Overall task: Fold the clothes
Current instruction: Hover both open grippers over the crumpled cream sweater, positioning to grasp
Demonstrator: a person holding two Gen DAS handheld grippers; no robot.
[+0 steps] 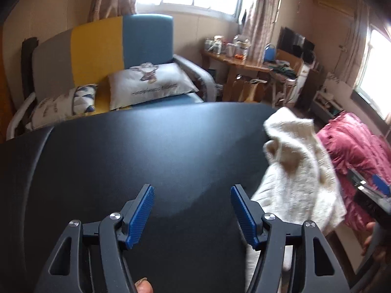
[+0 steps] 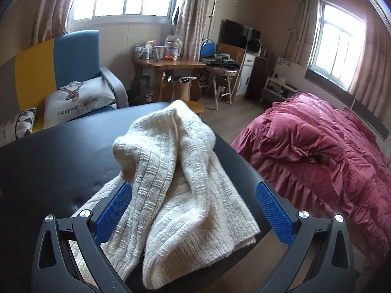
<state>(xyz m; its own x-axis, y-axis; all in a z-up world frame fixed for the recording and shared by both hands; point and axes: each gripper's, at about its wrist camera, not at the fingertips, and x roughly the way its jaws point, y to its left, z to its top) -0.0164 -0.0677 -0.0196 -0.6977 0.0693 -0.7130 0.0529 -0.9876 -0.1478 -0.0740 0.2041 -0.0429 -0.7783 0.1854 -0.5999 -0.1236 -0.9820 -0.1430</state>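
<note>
Sweater (image 2: pixel 176 183), cream cable-knit, crumpled at right edge of matte black desk (image 1: pixel 136 151); both grippers' (image 1: pixel 192 216) (image 2: pixel 193 216) fingers spread, empty; crimson ruffled bed (image 2: pixel 317 151) right.

A cream cable-knit sweater (image 2: pixel 178 183) lies bunched in a loose heap at the right edge of the black desk (image 2: pixel 61 161). It is unfolded, humped up in thick rumpled ridges, with its ribbed hem spilling over the near edge of the desk.
</note>
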